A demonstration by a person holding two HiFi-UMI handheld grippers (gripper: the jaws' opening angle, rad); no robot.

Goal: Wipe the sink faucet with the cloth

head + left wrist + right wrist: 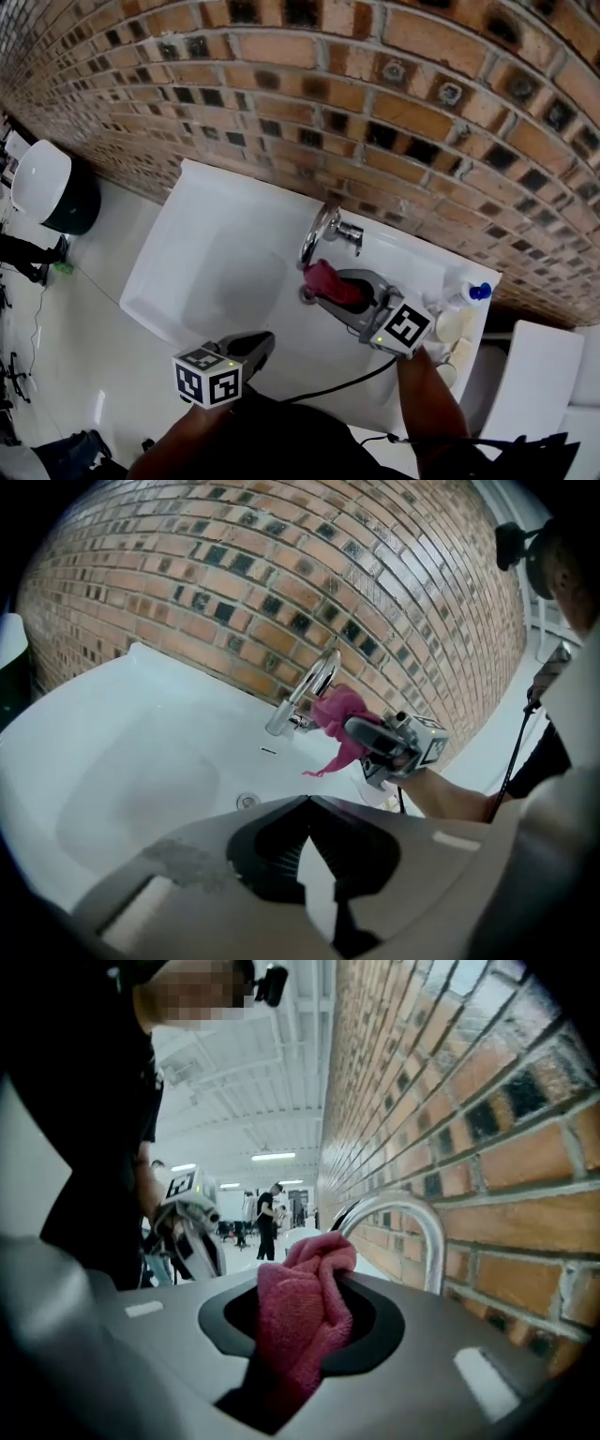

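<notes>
Right gripper (339, 291) is clamped on the pink cloth (326, 278) - its own view shows the cloth bunched between the jaws, a wad sticking out past the tips and the rest trailing down into the throat. The cloth sits right at the chrome faucet (319, 232), under the curved spout near its base. From the left gripper view it looks pressed against the spout, but actual contact can't be confirmed. The faucet is mounted at the back edge of the white sink (211, 272), hard up against the brick wall (375, 94). Left gripper (265, 339) has its jaws together at the tips with nothing between them - it hangs over the front rim of the sink, well apart from the faucet, pointed toward it. The drain (247, 801) shows in the basin just ahead of the left jaws. A bottle with a blue cap (472, 294) stands on the sink's right end, near the right gripper's marker cube (405, 328).
</notes>
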